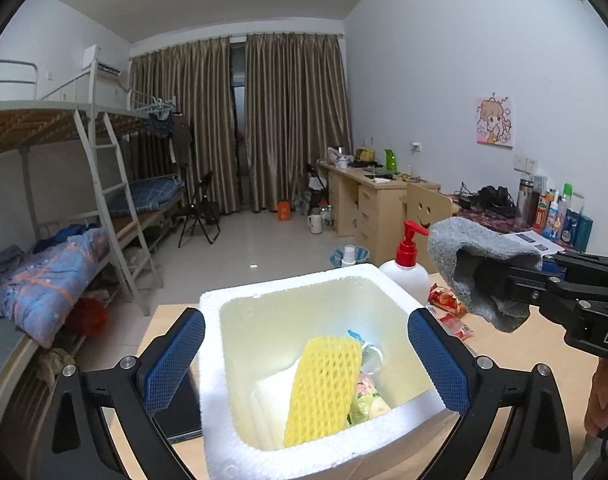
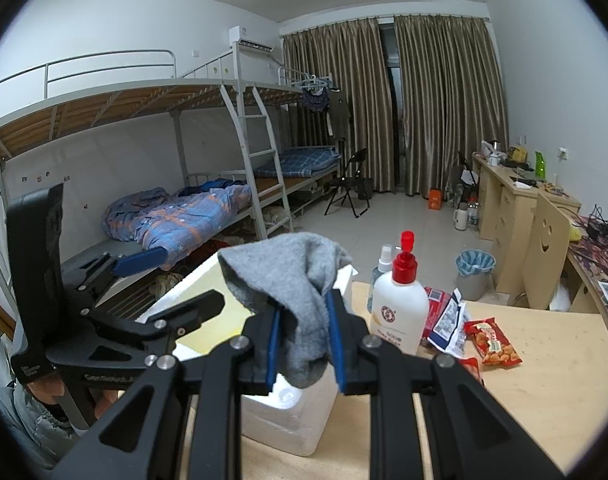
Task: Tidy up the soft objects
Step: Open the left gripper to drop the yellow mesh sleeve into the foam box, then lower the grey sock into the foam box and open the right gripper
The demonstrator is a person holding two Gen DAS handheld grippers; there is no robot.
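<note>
**Two grippers over the foam box, one sock in hand**

Two grippers are at work. My left gripper (image 1: 306,354) stands spread wide over the white foam box (image 1: 240,432), its blue pads on either side of the opening and nothing between them. Below it, inside the box, a yellow foam net (image 1: 324,388) leans on a white folded piece, with a floral packet (image 1: 364,396) tucked to its right.

My right gripper (image 2: 304,344) pinches a grey sock (image 2: 292,292) between its blue pads; the sock's upper part flops over the fingers and its lower end hangs down past them, above the near right corner of the box. In the left wrist view the sock (image 1: 480,264) hangs to the right of the box, clear of its rim.

On the desk (image 2: 544,400), just right of the box, stands a white pump bottle (image 2: 398,308) with a red top, and a small spray bottle (image 2: 384,268) behind it. Snack packets (image 2: 492,342) lie to the right of the bottles. Farther off are a bin (image 2: 474,272) on the floor, a bunk bed (image 2: 176,216) on the left and brown curtains (image 2: 444,104) at the far end.
</note>
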